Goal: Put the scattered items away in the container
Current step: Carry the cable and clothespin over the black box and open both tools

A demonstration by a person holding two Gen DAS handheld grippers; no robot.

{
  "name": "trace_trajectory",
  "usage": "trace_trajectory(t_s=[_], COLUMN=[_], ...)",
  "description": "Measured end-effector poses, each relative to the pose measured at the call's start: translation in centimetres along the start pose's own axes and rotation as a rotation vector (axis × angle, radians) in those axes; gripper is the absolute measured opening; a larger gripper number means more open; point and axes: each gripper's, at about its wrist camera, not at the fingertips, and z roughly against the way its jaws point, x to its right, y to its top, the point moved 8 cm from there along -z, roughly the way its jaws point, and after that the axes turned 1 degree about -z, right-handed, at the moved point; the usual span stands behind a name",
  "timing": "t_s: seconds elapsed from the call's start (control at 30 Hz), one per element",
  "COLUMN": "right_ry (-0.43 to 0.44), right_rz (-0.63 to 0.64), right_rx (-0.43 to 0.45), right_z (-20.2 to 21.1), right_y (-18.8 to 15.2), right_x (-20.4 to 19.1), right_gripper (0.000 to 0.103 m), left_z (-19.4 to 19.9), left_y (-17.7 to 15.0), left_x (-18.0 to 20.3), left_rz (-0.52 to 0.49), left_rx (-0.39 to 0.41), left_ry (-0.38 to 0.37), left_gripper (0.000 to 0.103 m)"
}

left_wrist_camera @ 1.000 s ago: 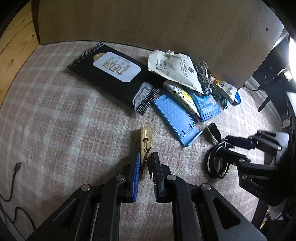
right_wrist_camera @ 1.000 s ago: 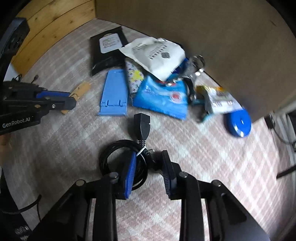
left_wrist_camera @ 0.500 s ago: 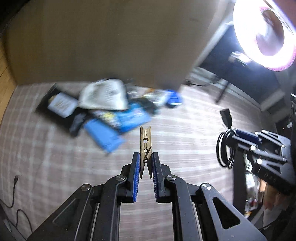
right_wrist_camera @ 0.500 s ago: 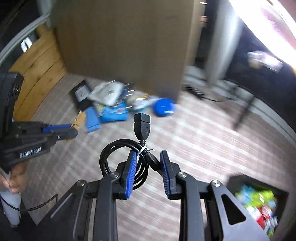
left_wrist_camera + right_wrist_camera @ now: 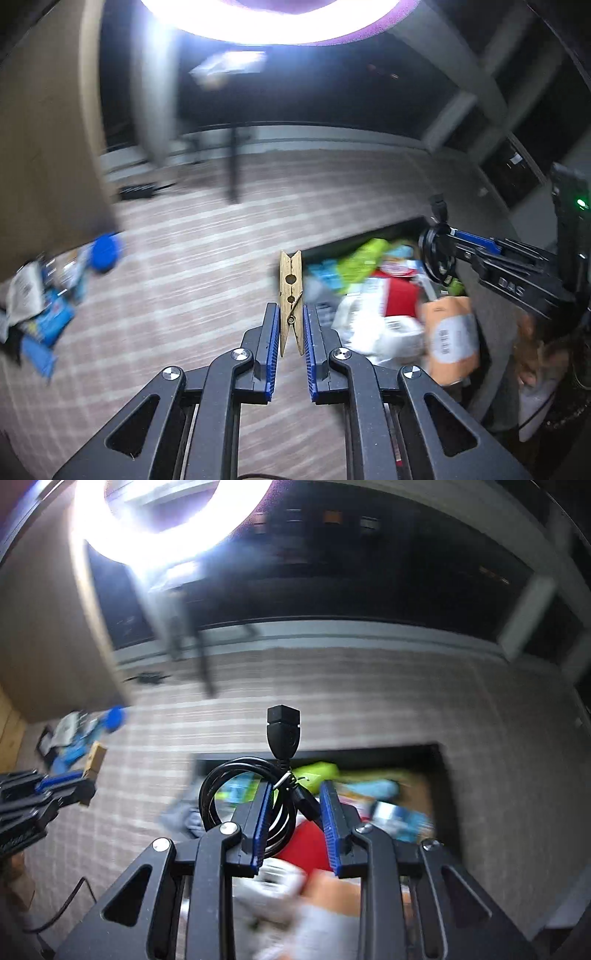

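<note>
**Both tools loaded, arriving at the container**

Left tool (image 5: 289, 325): clenched on a wooden clothespin (image 5: 291, 295), gripped at its lower legs, the closed end pointing up and forward, clear of the surface. Right tool (image 5: 293, 805): grasping a coiled black cable (image 5: 236, 794), pads pinching near the wire tie; the coil bulges out to the left of the fingers and the black socket end (image 5: 283, 731) stands upright above them.

Container (image 5: 441, 753): dark-walled, open-topped, sitting on the plaid-covered surface (image 5: 177, 266). Already holds a jumble, with green, red, white and orange packets visible, all motion-blurred. In the right wrist view the cable hangs over the near part of the container. In the left wrist view the clothespin is just short of the container's left edge.

Step in hand, by my reading: the carry phase, two items at once, close to the drop.

Next move calls for: right tool to let go so the coil falls among the packets. Left tool needs to travel a little further right, over the opening, before it releases. Keep the two tools apart.

Remaining scatter (image 5: 44, 295): blue and white items far left by the cardboard panel (image 5: 44, 147).

Writing: the right tool's body shows letters like "DAS" in the left wrist view; uncertain. Labels on the packets are too blurred to read.
</note>
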Motion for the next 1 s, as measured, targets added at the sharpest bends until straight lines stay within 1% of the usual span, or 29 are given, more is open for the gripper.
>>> trace_trajectory(t_s=[0.13, 0.2, 0.27, 0.33, 0.37, 0.4, 0.5, 0.67, 0.77, 0.9, 1.0], right_ry=[-0.051, -0.066, -0.07, -0.07, -0.071, -0.067, -0.055, -0.049, -0.037, -0.012, 0.009], right_rz=[-0.1, -0.132, -0.142, -0.15, -0.162, -0.18, -0.193, -0.177, -0.16, -0.142, -0.111], right_rx=[-0.006, -0.007, -0.003, -0.008, -0.006, 0.007, 0.034, 0.053, 0.063, 0.071, 0.072], right_z=[0.5, 0.6, 0.6, 0.4, 0.3, 0.6, 1.2, 2.0, 2.0, 2.0, 1.8], right_y=[-0.8, -1.2, -1.6, -2.0, -2.1, -2.1, -2.0, -1.6, -1.4, -0.9, -0.8], right_x=[5.7, 7.6, 8.5, 9.1, 9.4, 9.7, 10.0, 9.4, 8.1, 6.0, 4.0], right_gripper=[0.025, 0.025, 0.026, 0.033, 0.043, 0.046, 0.046, 0.046, 0.046, 0.046, 0.046], left_z=[-1.8, -2.4, -3.0, -3.8, -4.2, -4.4, -4.5, -3.0, -2.3, -1.2, -0.4], left_y=[0.6, 0.5, 0.5, 0.5, 0.6, 0.7, 1.0, 0.7, 0.2, -0.7, -1.3], left_x=[5.4, 7.6, 9.1, 9.9, 10.1, 10.1, 9.8, 7.6, 5.9, 3.0, 0.3], left_rz=[-0.084, -0.117, -0.142, -0.153, -0.152, -0.153, -0.159, -0.132, -0.119, -0.056, -0.031], left_rx=[-0.017, -0.027, -0.036, -0.058, -0.062, -0.057, -0.051, -0.032, -0.029, -0.032, -0.023], left_ry=[-0.028, -0.039, -0.043, -0.026, -0.023, -0.021, -0.012, 0.015, 0.039, 0.059, 0.098], left_gripper=[0.012, 0.012, 0.012, 0.023, 0.03, 0.03, 0.03, 0.03, 0.03, 0.03, 0.03])
